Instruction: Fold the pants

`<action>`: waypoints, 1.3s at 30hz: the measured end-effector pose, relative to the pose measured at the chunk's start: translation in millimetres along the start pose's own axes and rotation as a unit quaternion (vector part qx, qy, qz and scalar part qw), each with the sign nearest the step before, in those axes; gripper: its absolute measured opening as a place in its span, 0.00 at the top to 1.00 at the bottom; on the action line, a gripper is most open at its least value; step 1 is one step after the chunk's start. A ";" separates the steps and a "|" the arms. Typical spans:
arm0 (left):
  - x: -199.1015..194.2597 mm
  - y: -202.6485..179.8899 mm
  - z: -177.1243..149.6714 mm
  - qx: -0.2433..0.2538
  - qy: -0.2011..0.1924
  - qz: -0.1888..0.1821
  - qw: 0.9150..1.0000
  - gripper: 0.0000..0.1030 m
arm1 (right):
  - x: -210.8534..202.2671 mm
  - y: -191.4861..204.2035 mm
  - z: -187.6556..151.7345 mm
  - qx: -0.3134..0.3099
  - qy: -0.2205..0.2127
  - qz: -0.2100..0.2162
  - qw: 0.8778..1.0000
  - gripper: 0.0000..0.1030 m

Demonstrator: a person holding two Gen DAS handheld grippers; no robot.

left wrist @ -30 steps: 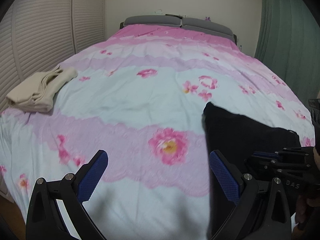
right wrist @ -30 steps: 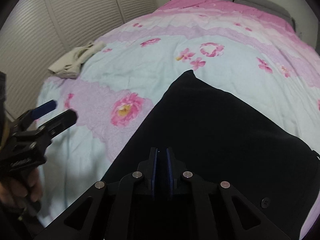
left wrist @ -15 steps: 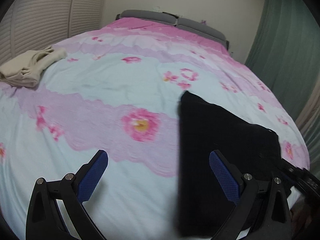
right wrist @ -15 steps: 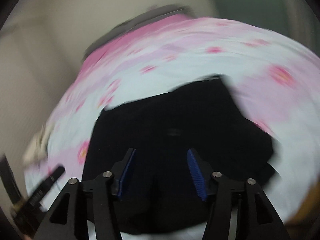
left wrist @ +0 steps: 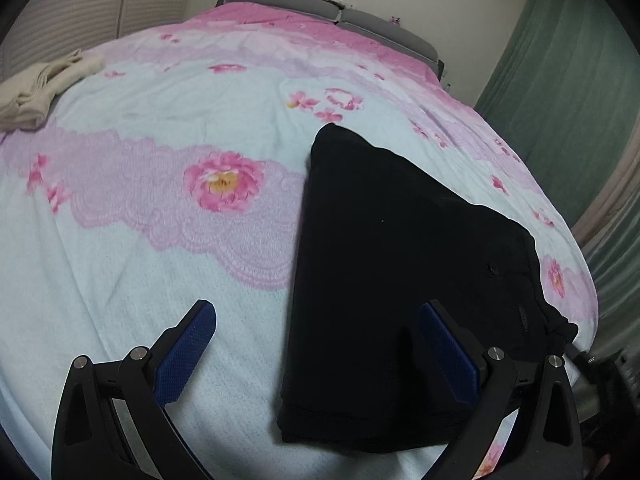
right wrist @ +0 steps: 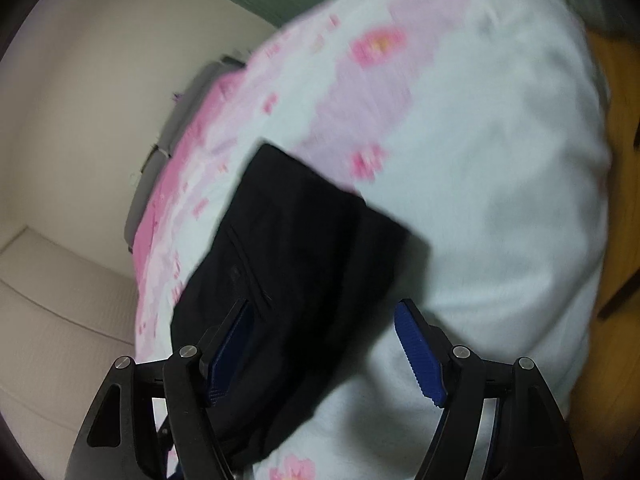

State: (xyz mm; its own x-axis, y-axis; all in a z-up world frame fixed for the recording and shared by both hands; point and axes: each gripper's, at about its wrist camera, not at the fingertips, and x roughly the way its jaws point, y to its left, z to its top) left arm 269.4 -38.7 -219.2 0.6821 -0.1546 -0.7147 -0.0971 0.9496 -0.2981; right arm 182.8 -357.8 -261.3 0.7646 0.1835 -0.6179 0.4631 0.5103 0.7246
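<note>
Black pants point(left wrist: 392, 248) lie folded flat on the flowered bedspread point(left wrist: 160, 208), near its front right corner. My left gripper point(left wrist: 320, 344) hovers open over the near end of the pants, its right blue pad above the cloth and its left pad over bare bedspread. In the right wrist view the same black pants point(right wrist: 296, 248) run away from the camera, and the picture is rolled and blurred. My right gripper point(right wrist: 324, 344) has its jaws opening, spread wide over the pants' near edge, with no pad pressing on the cloth.
A folded beige garment point(left wrist: 40, 84) lies at the bed's far left edge. Grey pillows point(left wrist: 332, 8) sit at the head. Green curtains point(left wrist: 568, 72) hang on the right, a slatted wardrobe point(left wrist: 80, 4) on the left. Wooden floor point(right wrist: 624, 160) shows beside the bed.
My right gripper let go of the black pants, opened wide and rolled while swinging sideways. My left gripper moved right and lower, so the pants now lie under it.
</note>
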 end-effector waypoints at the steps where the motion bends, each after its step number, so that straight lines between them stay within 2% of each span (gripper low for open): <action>1: 2.4 0.2 -1.1 -0.001 0.002 -0.001 1.000 0.00 | 7.4 -6.1 -0.1 0.018 0.015 0.003 1.000 0.28; 4: 11.7 1.8 -7.0 -0.010 0.016 -0.011 1.000 0.00 | 18.8 -15.5 0.6 0.045 0.026 0.017 0.998 0.28; 9: 23.9 2.4 -8.4 -0.032 0.020 -0.036 0.999 0.00 | 37.7 1.8 7.4 0.011 0.040 0.027 0.999 0.26; 16: 39.0 -0.7 1.2 -0.046 0.021 -0.062 0.997 0.01 | 64.4 2.1 17.0 0.035 0.047 0.044 0.997 0.22; 17: 39.3 -2.3 2.0 -0.045 0.019 -0.065 0.997 0.06 | 69.6 1.2 17.7 0.034 0.053 0.045 0.997 0.19; 18: 39.6 -4.4 2.3 -0.042 0.018 -0.073 0.996 0.21 | 76.2 0.8 18.4 0.034 0.059 0.049 0.996 0.15; 20: 42.2 -9.7 2.9 -0.030 0.026 -0.071 0.997 0.37 | 75.7 0.6 20.1 0.036 0.058 0.051 0.996 0.15; 21: 42.2 -12.4 2.6 -0.024 0.028 -0.063 0.997 0.41 | 69.8 1.9 19.1 0.033 0.052 0.054 0.997 0.21; 22: 41.2 -13.9 2.9 -0.023 0.027 -0.063 0.997 0.44 | 63.6 2.9 18.1 0.027 0.048 0.053 0.997 0.38; 23: 39.6 -14.9 3.4 -0.021 0.027 -0.064 0.997 0.51 | 59.8 4.1 18.6 0.021 0.046 0.053 0.997 0.46; 25: 35.9 -16.1 5.4 -0.016 0.026 -0.063 0.998 0.63 | 47.5 10.1 18.4 0.005 0.042 0.065 0.997 0.69; 27: 31.5 -16.6 7.4 -0.012 0.023 -0.065 0.998 0.77 | 37.6 23.4 14.9 -0.025 0.037 0.067 0.997 0.72; 29: 24.4 -18.7 9.4 -0.001 0.017 -0.068 0.998 0.80 | 24.5 40.7 8.4 -0.073 0.021 0.066 0.995 0.75; 33: 6.3 -17.5 21.3 0.004 0.000 -0.081 0.997 0.81 | 6.2 61.4 7.1 -0.120 0.012 0.087 0.989 0.78; 39: -26.8 -21.1 45.9 0.013 -0.029 -0.099 0.995 0.82 | -13.9 84.3 16.5 -0.126 -0.004 0.114 0.985 0.78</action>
State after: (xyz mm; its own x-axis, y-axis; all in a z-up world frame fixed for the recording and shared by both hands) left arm 286.5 -42.1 -164.7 0.7269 -0.3232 -0.6060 0.0611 0.9093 -0.4117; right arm 218.6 -331.2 -186.6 0.8398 0.3117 -0.4445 0.1532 0.6494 0.7449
